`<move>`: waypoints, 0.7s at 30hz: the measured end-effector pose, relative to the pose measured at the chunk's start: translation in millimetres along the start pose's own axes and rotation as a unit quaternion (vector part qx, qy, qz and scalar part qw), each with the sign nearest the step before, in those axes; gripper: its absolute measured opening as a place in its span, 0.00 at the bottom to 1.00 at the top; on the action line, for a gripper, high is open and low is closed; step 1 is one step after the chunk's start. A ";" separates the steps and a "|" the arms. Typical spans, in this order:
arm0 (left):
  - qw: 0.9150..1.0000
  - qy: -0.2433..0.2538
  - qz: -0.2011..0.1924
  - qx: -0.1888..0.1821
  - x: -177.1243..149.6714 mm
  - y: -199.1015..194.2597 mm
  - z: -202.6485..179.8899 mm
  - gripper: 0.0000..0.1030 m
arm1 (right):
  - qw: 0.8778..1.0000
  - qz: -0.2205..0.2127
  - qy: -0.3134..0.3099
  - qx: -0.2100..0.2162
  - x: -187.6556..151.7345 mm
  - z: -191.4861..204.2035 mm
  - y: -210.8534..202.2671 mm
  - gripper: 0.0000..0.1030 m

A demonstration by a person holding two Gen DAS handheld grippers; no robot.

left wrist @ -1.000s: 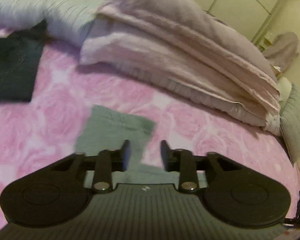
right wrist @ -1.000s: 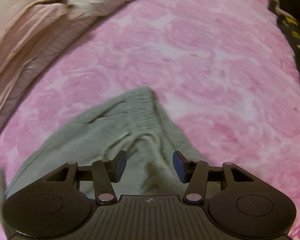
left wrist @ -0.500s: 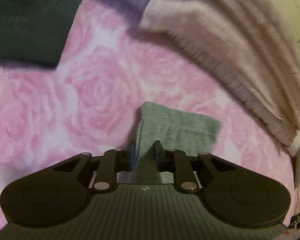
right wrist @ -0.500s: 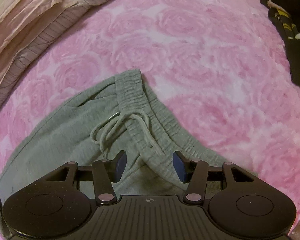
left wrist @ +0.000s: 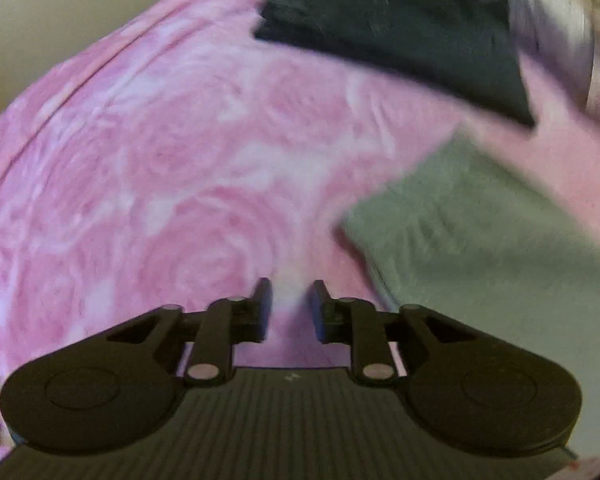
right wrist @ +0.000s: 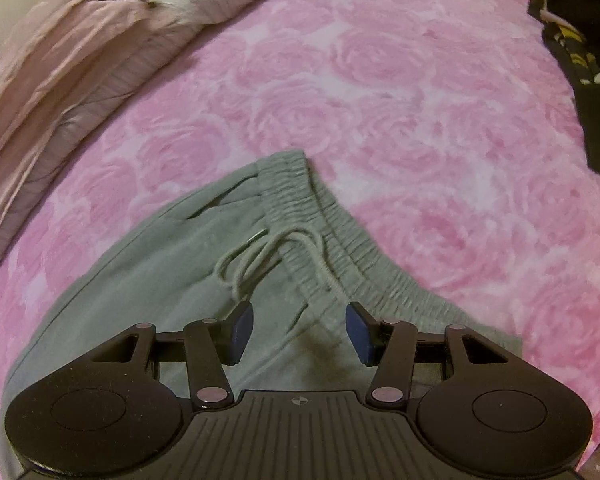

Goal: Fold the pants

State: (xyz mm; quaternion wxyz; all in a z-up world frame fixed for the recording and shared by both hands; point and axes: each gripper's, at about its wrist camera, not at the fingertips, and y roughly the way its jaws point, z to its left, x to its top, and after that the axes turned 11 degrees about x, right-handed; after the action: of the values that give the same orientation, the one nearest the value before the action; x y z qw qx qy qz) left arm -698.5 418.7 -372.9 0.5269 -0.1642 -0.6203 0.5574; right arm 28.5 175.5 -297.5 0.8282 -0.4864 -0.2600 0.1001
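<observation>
The left gripper point(left wrist: 289, 309) hung over bare blanket point(left wrist: 148, 184) with its jaws a narrow gap apart and nothing between them — the pink rose print showed through the gap. The grey pants point(left wrist: 472, 240) lay just to its right on the blanket, a blurred leg end reaching toward a dark folded cloth point(left wrist: 400, 28) farther back, with a strip of blanket between the two. Beyond that cloth the view smeared into pale bedding too blurred to read.

The right gripper point(right wrist: 299, 330) stood wide open and empty over the pants point(right wrist: 148, 280), its blue pads point(right wrist: 242, 332) either side of the fabric just below the waistband point(right wrist: 300, 200). Whether the pads touched the cloth could not be told. The drawstring point(right wrist: 268, 252) lay looped on the pants in front of the gripper, and the elastic waistband ran from the far corner down to the right. Past the pants the blanket spread on, with a pinkish duvet point(right wrist: 60, 64) heaped along its left edge and dark items point(right wrist: 580, 52) at the far right.
</observation>
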 end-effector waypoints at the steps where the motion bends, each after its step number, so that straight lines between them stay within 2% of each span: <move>1: 1.000 -0.010 -0.005 0.006 -0.1 -6.3 5.3 0.21 | 1.000 0.000 -0.008 0.002 -3.6 -1.4 -5.5 0.47; 2: 1.000 -0.011 -0.014 0.008 -1.2 -12.7 7.9 0.24 | 1.000 0.001 -0.013 0.000 -7.6 -4.4 -10.9 0.47; 8: 0.998 0.025 -0.016 -0.059 -22.9 -59.1 6.8 0.27 | 1.000 -0.001 0.013 -0.007 -29.1 -40.8 -41.3 0.47; 10: 0.997 0.024 -0.004 -0.080 -39.1 -72.9 14.9 0.27 | 1.000 0.004 0.008 -0.003 -36.4 -54.5 -52.5 0.47; 13: 0.995 0.020 0.021 -0.091 -68.5 -95.3 32.3 0.31 | 1.000 0.020 -0.003 -0.003 -47.6 -76.8 -65.7 0.47; 15: 0.996 0.017 0.029 -0.088 -91.3 -107.8 48.1 0.34 | 0.999 0.032 0.002 -0.001 -58.3 -98.1 -71.2 0.47; 17: 0.997 0.018 0.037 -0.068 -116.2 -118.2 66.9 0.39 | 0.999 0.040 0.018 0.004 -68.1 -123.4 -74.5 0.47; 19: 0.998 0.015 0.045 -0.048 -139.1 -122.8 86.9 0.40 | 0.998 0.038 0.041 0.013 -76.3 -149.5 -75.0 0.47; 21: 0.997 -0.007 0.062 -0.046 -157.7 -122.4 106.5 0.40 | 0.997 0.027 0.063 0.038 -81.3 -170.4 -74.9 0.47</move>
State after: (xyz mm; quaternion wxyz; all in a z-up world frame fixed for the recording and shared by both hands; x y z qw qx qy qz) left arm -679.0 199.0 -322.4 0.4791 -0.2226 -0.6372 0.5612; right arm 43.2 -24.9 -327.1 0.8577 -0.4670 -0.1897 0.1013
